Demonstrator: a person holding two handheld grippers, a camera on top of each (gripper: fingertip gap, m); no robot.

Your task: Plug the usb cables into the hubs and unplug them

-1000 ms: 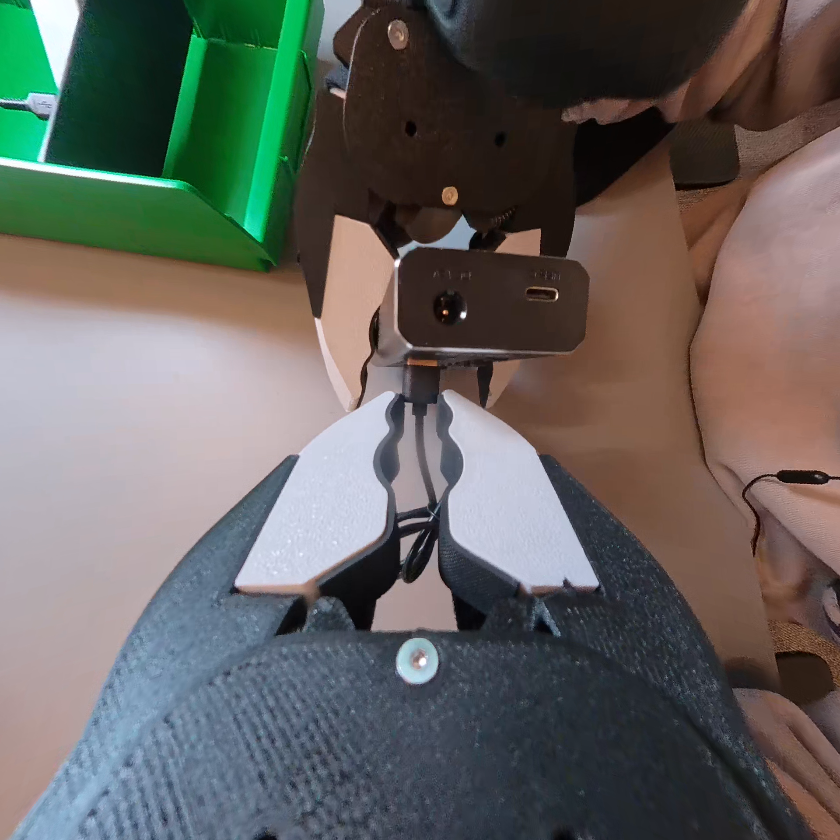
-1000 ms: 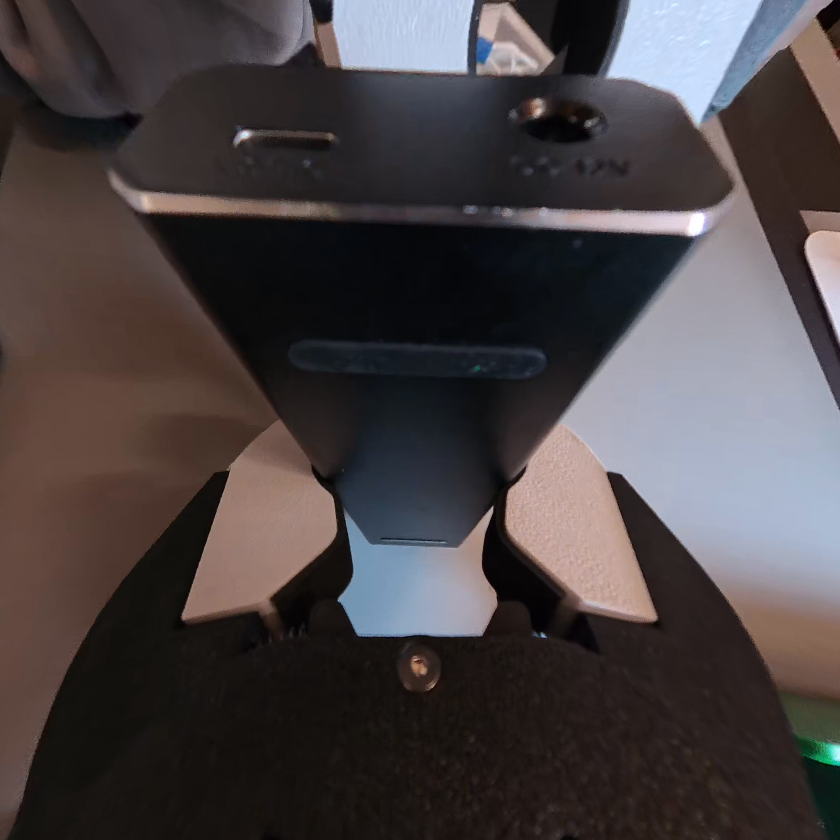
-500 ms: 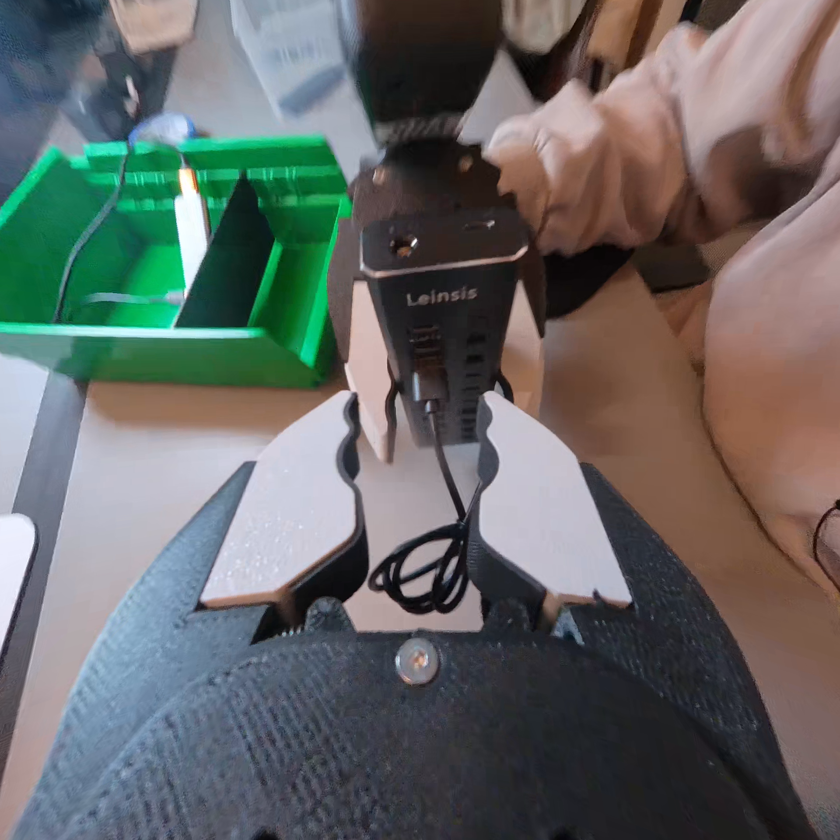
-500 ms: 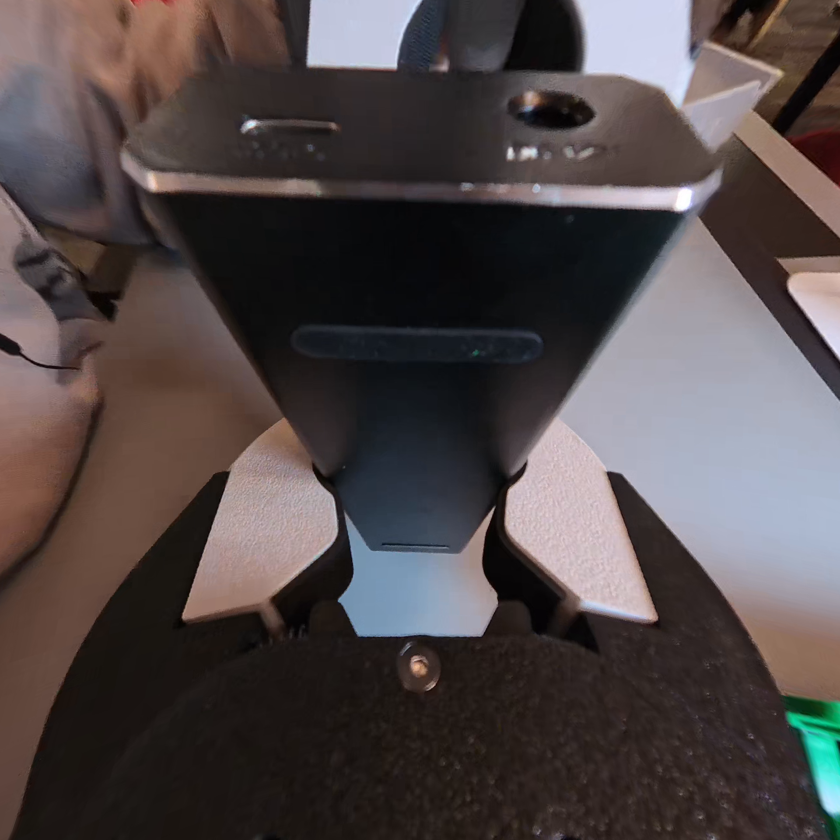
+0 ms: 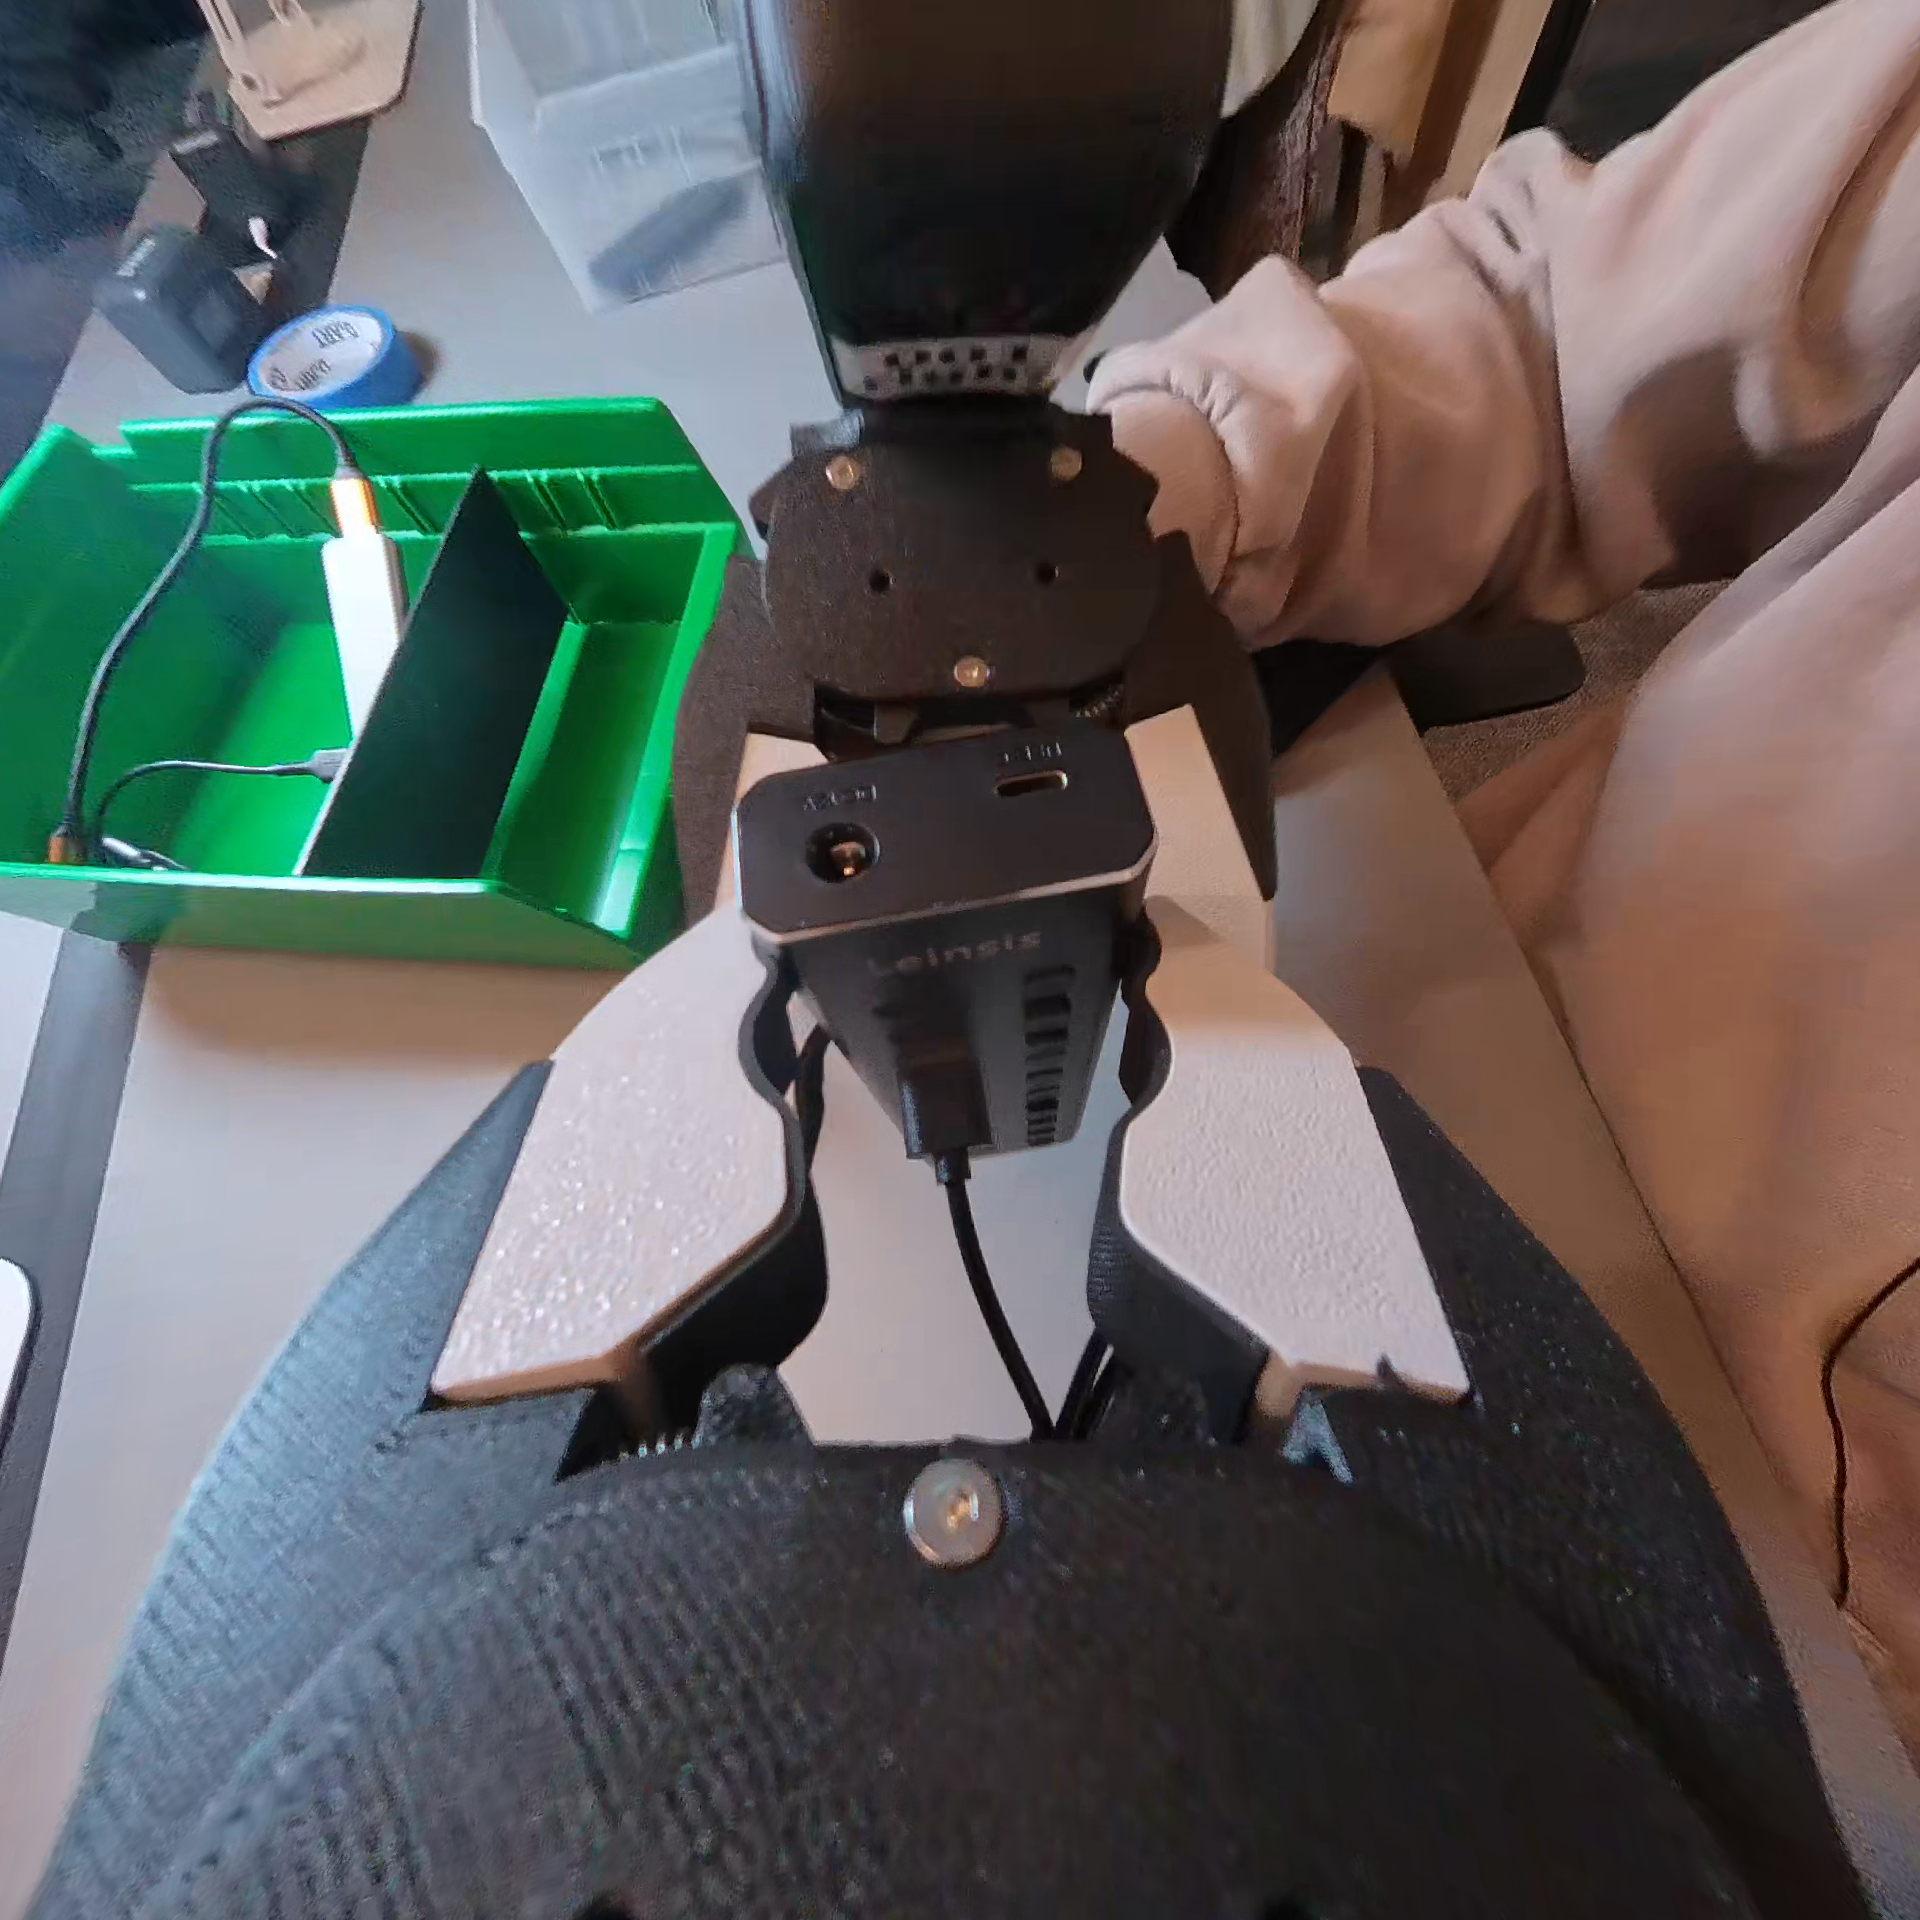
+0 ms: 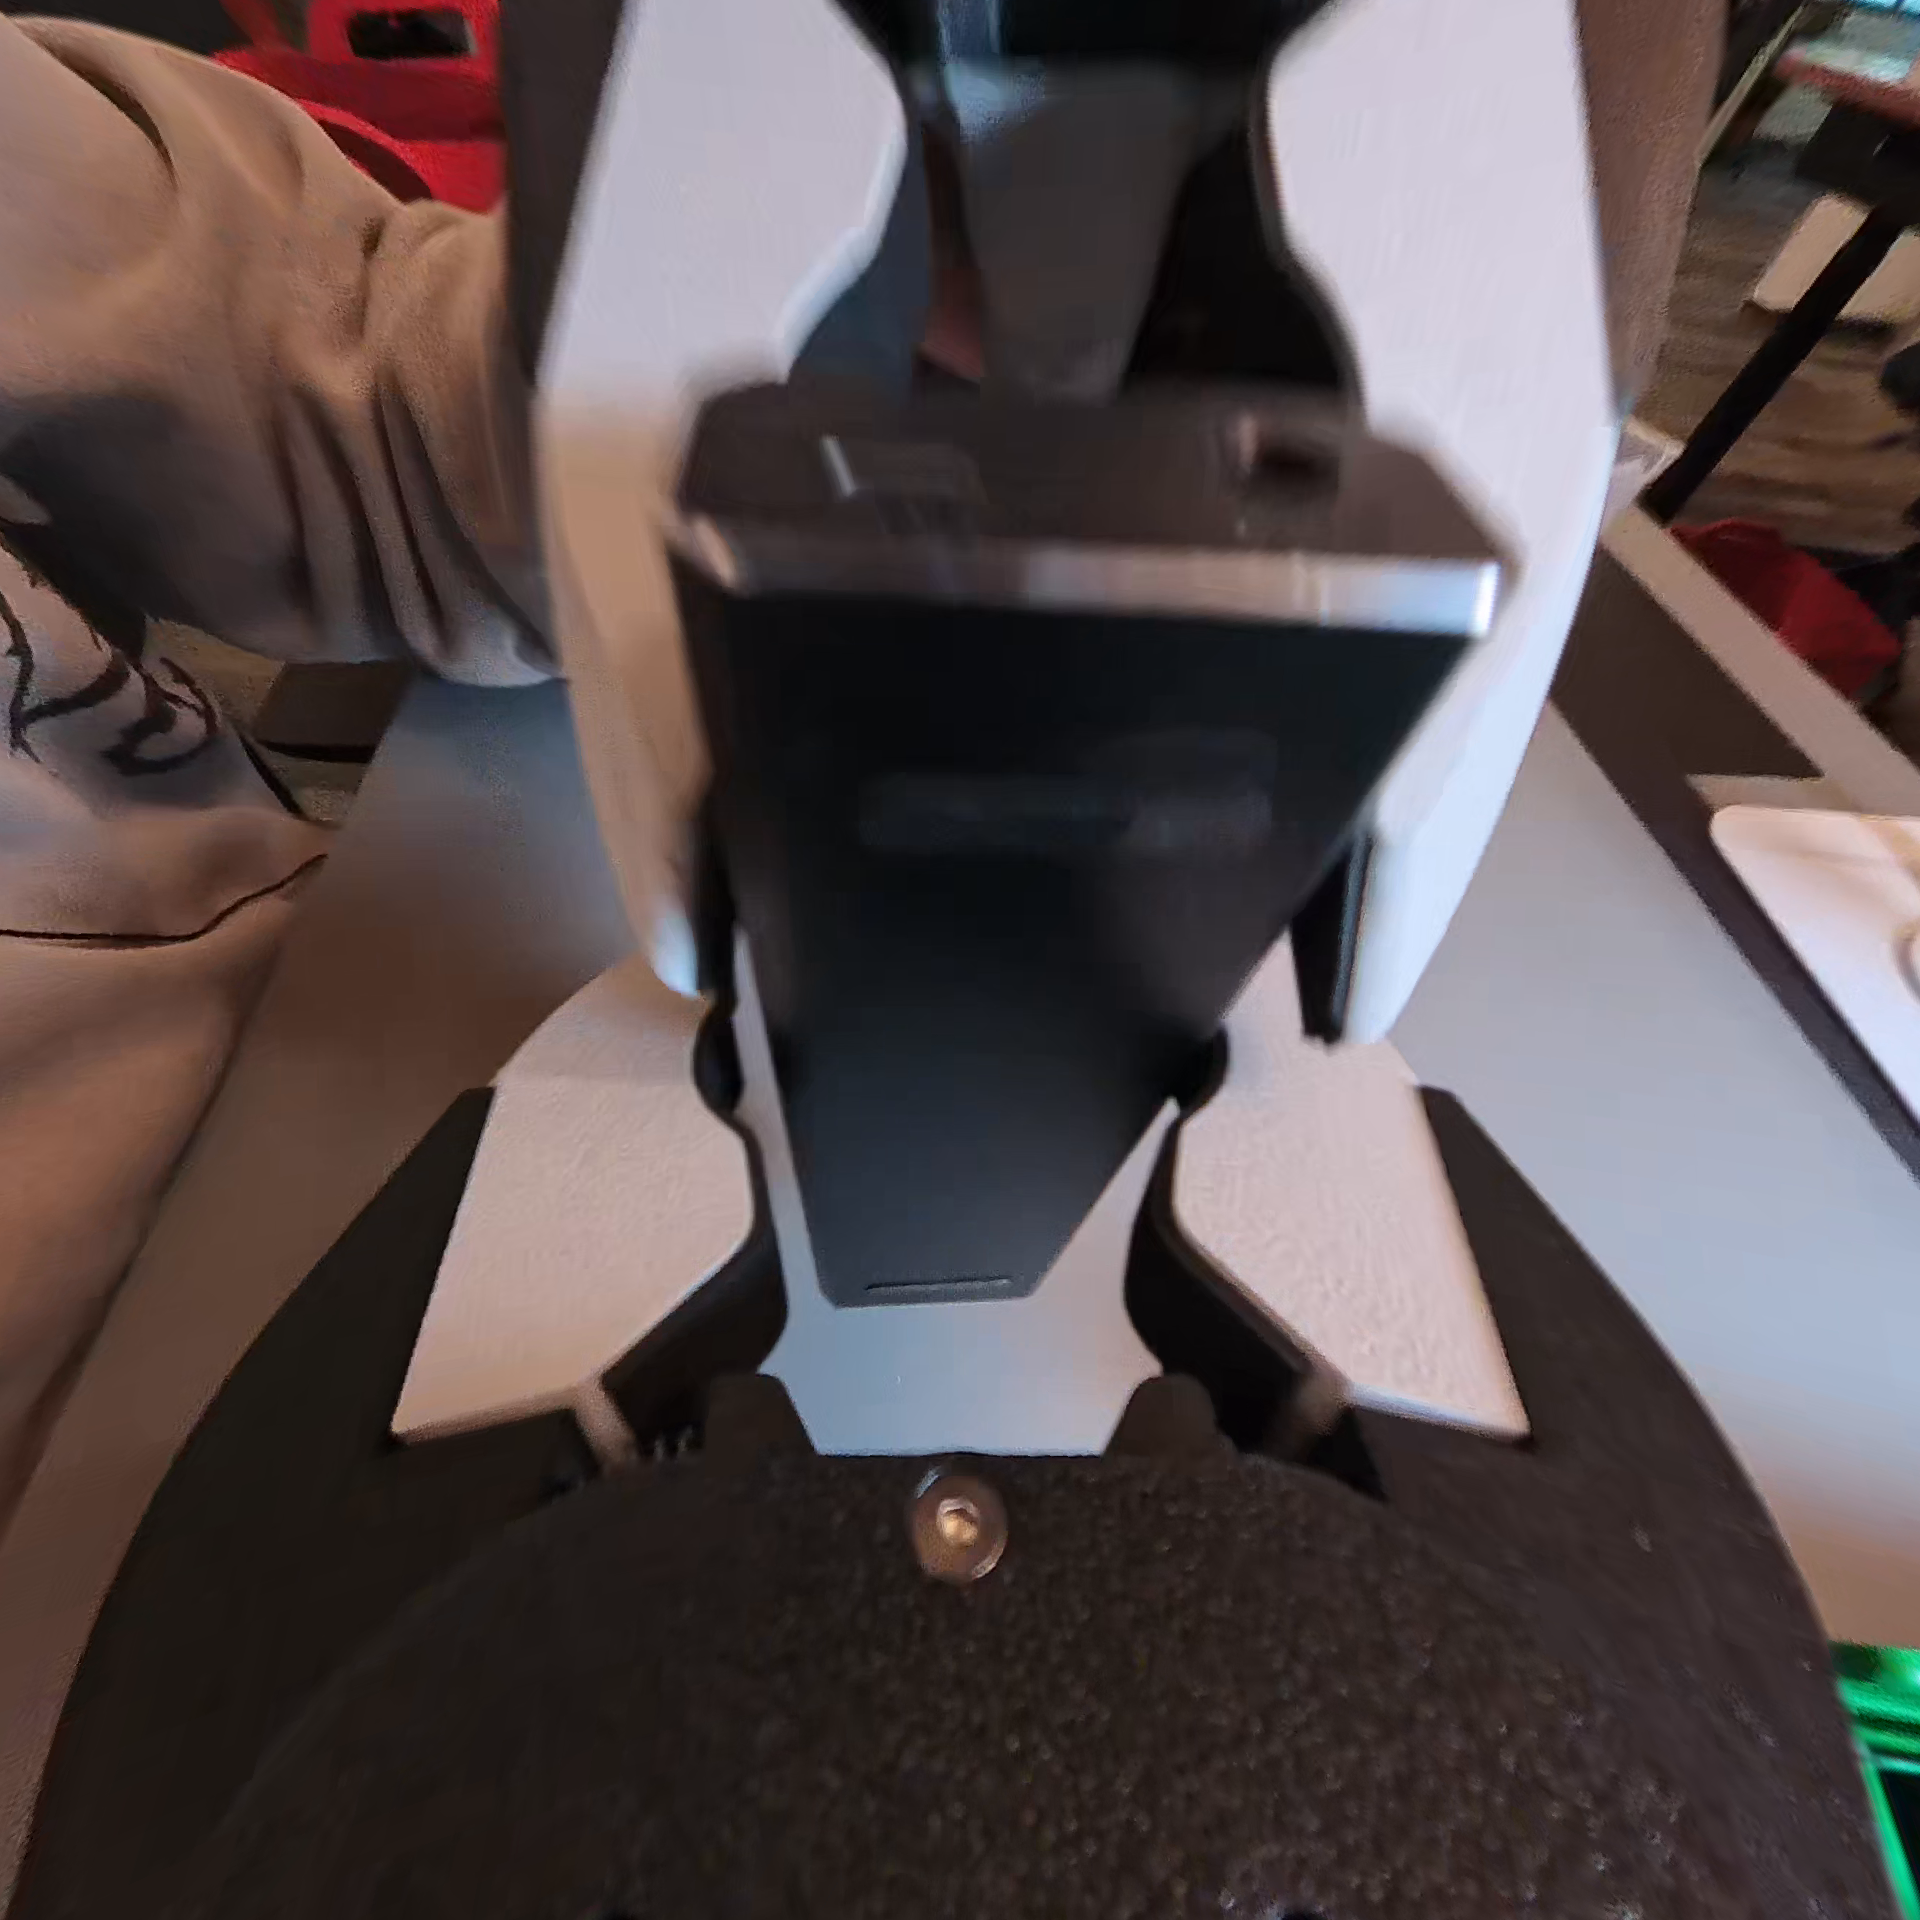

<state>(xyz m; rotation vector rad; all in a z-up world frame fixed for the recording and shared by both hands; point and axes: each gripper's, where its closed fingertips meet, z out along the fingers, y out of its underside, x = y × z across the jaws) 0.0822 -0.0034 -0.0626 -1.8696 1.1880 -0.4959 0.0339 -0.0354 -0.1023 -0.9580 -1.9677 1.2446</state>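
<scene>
At frame centre the left gripper (image 5: 951,1029) stands wide open, its white fingers flanking without clamping the dark rectangular metal USB hub (image 5: 940,894), a black USB cable (image 5: 961,1195) plugged into its port face. The right gripper (image 6: 961,1049) pinches the hub's lower end. Upper left sits a green plastic divided bin (image 5: 582,831).

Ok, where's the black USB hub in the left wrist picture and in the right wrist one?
Left wrist view: the black USB hub sits at centre, a black cable plugged into its face, between the open fingers of the left gripper.
Right wrist view: the hub fills the centre, its plain back towards the camera, clamped low down by the right gripper.
Shared landmark: the hub's silver-edged end with a round socket and a slim port.
</scene>
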